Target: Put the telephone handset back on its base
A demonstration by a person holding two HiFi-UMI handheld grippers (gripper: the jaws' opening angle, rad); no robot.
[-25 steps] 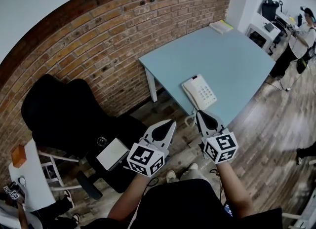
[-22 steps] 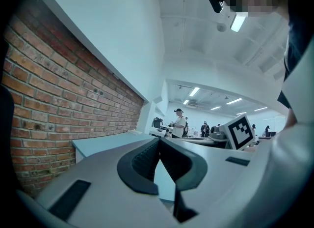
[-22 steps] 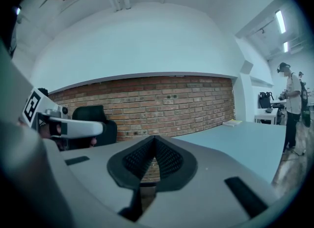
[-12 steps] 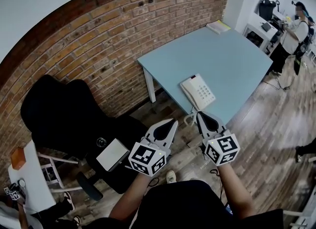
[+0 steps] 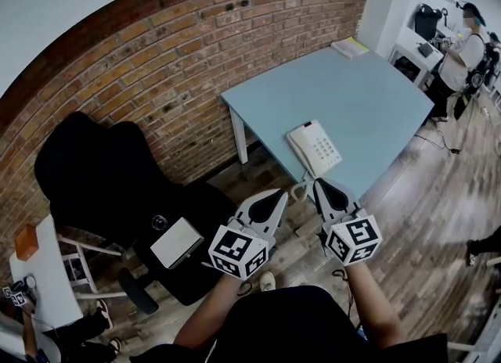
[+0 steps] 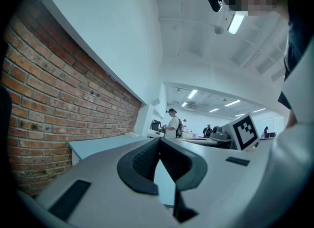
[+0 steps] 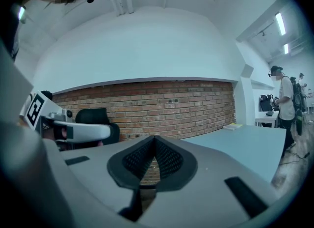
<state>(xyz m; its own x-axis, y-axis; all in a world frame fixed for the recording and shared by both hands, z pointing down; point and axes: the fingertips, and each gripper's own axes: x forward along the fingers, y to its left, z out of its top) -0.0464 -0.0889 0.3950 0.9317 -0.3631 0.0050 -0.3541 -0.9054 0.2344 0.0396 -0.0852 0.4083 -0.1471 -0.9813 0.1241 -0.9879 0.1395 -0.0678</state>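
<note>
- The telephone [image 5: 315, 148] sits near the front edge of the light-blue table [image 5: 368, 95], right of centre in the head view, with its handset [image 5: 300, 149] along its left side.
- The left hand-held gripper [image 5: 275, 195], at lower centre, has its jaws pressed together and empty.
- The right hand-held gripper [image 5: 320, 185], just below the telephone, is likewise closed on nothing.

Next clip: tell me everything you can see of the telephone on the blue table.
The telephone is a white, plastic-looking desk set with a grid of small keys on its face. Its handset lies along the side nearer the brick wall, apparently on the base, though it is too small to tell if it is properly seated. The set lies flat by the near edge of the light blue table, at an angle to that edge. A coiled cord hangs off the edge. Nothing but the table touches it.
</note>
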